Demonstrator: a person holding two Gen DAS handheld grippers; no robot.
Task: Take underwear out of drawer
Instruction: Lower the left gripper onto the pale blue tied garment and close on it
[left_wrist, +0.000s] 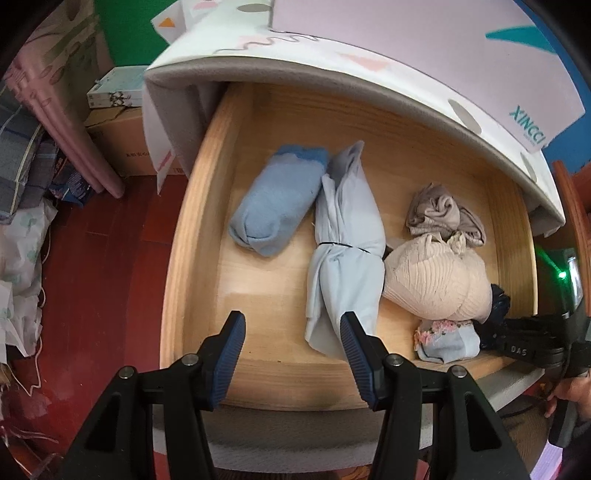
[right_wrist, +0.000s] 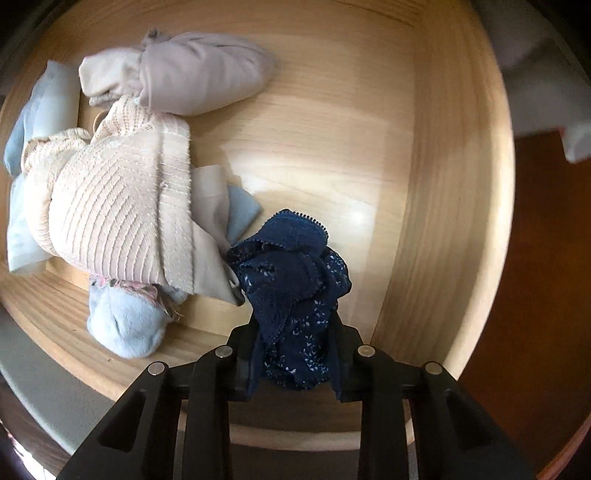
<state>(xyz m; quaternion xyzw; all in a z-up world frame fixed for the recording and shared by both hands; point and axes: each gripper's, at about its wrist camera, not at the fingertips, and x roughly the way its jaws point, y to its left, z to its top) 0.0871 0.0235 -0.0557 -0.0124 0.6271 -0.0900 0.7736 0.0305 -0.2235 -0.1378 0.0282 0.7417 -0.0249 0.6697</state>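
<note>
Navy lace underwear (right_wrist: 291, 280) clenched in right hand-held gripper (right_wrist: 295, 354), left hand-held gripper (left_wrist: 291, 332) released.

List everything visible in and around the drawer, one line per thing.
drawer: one, light wood, pulled open under a white patterned top
rolled garment: one, sky blue, drawer left
tied bundle: one, pale blue, drawer middle
crumpled garment: one, grey-beige, drawer back right
ribbed garment: one, cream-pink, drawer right
small piece with pink lace trim: one, light blue, front right
underwear: one, navy lace, front right corner
cardboard box: one, brown, floor left
left gripper: black with blue pads, open above drawer front
right gripper: black, shut on underwear
</note>
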